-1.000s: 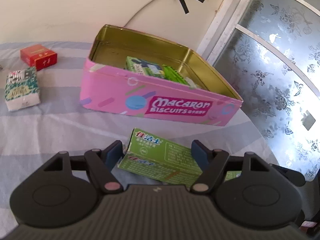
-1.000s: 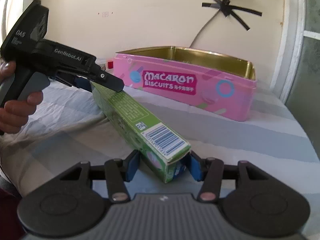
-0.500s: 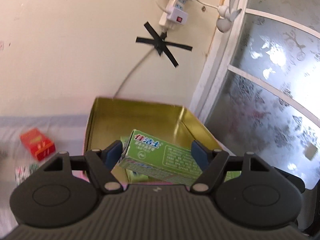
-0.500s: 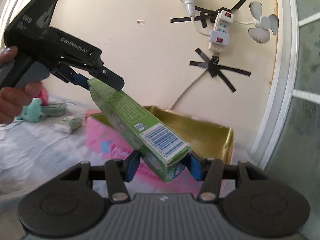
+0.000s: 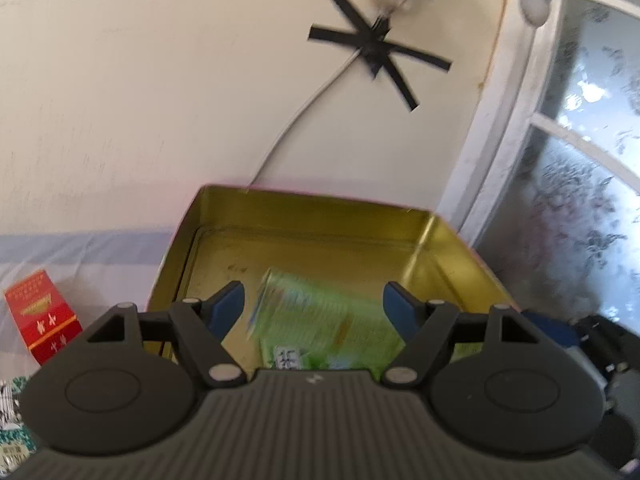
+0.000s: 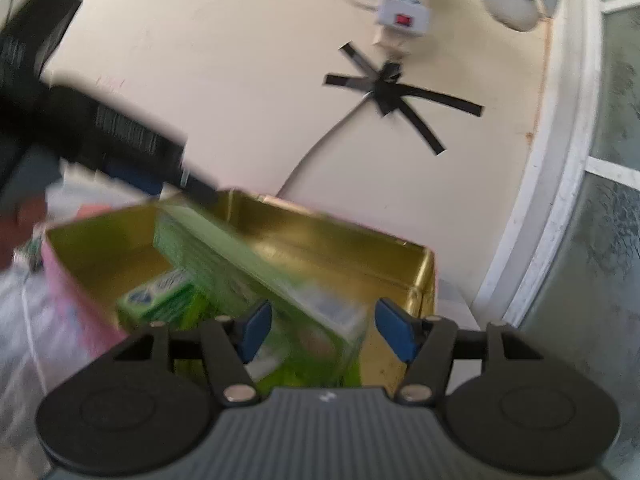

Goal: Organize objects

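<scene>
The long green toothpaste box (image 5: 320, 328) lies blurred inside the pink biscuit tin (image 5: 312, 220), whose inside is gold. My left gripper (image 5: 316, 308) is open above the tin, and its pads stand clear of the box on both sides. In the right wrist view the same green box (image 6: 256, 276) slants down into the tin (image 6: 344, 240), over a smaller green box (image 6: 160, 296). My right gripper (image 6: 320, 328) is open, with a gap between each pad and the box end. The left gripper's black body (image 6: 100, 132) shows blurred at upper left.
A red packet (image 5: 40, 316) and a green-white pack (image 5: 10, 416) lie on the striped cloth left of the tin. The cream wall with taped cable (image 5: 376, 48) and a power strip (image 6: 404, 4) rises behind. A frosted glass door (image 5: 580, 160) stands at right.
Both grippers carried the green box up and over the tin, then opened. The box has dropped from both grips into the tin.
</scene>
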Demonstrator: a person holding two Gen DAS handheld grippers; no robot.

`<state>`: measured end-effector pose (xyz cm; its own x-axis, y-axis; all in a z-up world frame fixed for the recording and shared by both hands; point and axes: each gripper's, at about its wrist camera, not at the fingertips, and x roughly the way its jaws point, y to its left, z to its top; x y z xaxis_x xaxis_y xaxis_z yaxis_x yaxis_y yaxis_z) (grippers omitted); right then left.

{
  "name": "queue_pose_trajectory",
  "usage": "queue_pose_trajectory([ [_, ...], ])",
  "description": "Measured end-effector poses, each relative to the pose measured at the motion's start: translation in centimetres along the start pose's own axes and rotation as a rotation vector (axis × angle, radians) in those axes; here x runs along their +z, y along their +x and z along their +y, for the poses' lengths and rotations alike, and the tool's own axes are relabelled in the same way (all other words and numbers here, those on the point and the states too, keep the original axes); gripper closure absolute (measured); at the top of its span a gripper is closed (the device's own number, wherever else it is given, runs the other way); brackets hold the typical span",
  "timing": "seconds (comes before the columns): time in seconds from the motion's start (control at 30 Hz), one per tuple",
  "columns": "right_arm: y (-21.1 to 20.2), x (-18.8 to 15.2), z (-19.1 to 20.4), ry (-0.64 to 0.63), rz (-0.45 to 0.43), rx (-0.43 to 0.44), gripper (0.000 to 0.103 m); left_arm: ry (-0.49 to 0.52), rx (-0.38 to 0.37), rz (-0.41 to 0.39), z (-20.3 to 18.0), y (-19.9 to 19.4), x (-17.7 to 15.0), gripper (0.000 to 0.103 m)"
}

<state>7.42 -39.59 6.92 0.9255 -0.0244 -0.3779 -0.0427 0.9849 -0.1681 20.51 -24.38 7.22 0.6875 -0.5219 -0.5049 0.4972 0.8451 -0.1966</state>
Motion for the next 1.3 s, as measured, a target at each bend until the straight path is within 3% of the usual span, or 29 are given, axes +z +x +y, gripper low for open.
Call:
queue_pose_trajectory([
  [0.23,-1.6,-1.0,-0.3,0.128,-0.05,0.006,0.042,0.06,0.065,0.024,-0.7,-0.2,-1.2,0.025],
  [0.6,-7.2,-3.5,-0.8,0.354,-0.098,-0.005,0.036,0.138,0.139,0.011,-3.5,-5.1,-3.8,0.025],
  [0.83,-9.3,-5.3,-0.5,0.471,-0.061,0.017,0.035,0.143,0.168,0.021,-3.5,-7.8,-5.9,0.025],
  [1.3,-10.8,-7.1,2.6,0.528,0.044,0.086,0.033,0.164,0.23,0.056,-1.0,-11.5,-10.7,0.022],
])
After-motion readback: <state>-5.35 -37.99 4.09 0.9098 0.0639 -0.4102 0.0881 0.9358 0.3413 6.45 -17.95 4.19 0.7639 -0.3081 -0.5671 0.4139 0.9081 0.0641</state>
